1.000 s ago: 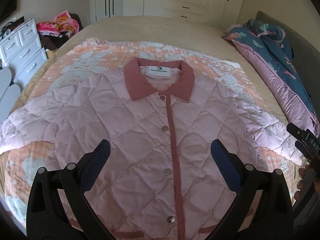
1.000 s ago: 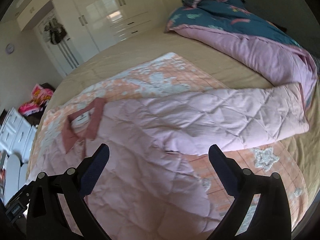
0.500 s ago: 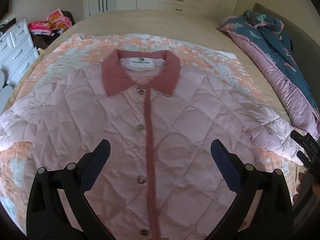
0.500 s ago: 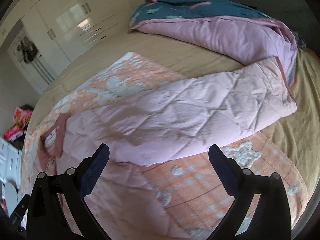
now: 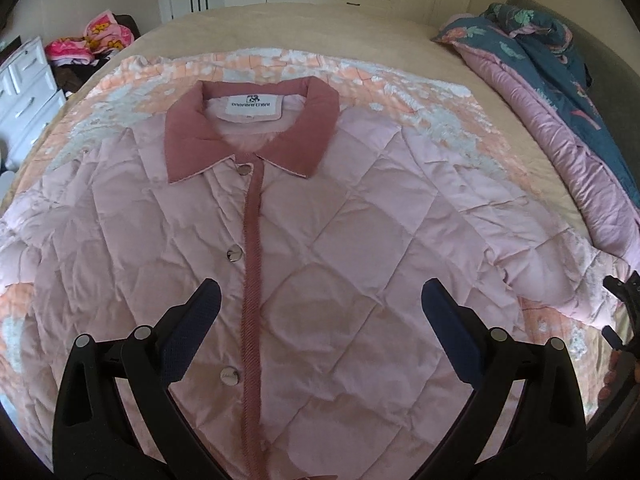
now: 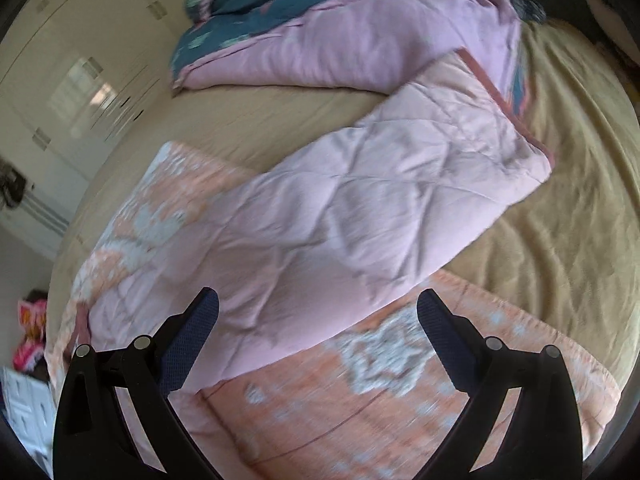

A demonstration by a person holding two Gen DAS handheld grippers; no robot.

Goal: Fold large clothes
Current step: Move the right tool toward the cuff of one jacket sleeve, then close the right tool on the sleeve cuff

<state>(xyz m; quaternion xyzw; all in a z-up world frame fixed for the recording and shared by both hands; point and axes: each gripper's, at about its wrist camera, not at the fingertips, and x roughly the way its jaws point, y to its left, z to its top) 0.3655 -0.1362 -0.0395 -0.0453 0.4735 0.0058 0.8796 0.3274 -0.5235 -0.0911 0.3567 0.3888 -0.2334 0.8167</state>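
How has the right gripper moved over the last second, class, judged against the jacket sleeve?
Yes. The right gripper has swung out along the sleeve toward its cuff, leaving the collar near the left edge.

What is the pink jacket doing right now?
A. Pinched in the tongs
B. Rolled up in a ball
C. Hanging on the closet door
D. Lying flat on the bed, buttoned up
D: the pink jacket lies spread on the bed with its buttons closed, and both the left tongs and right tongs are open and empty.

Small white neck label (image 5: 253, 106) inside jacket collar (image 5: 251, 133), dark lettering too blurred to read.
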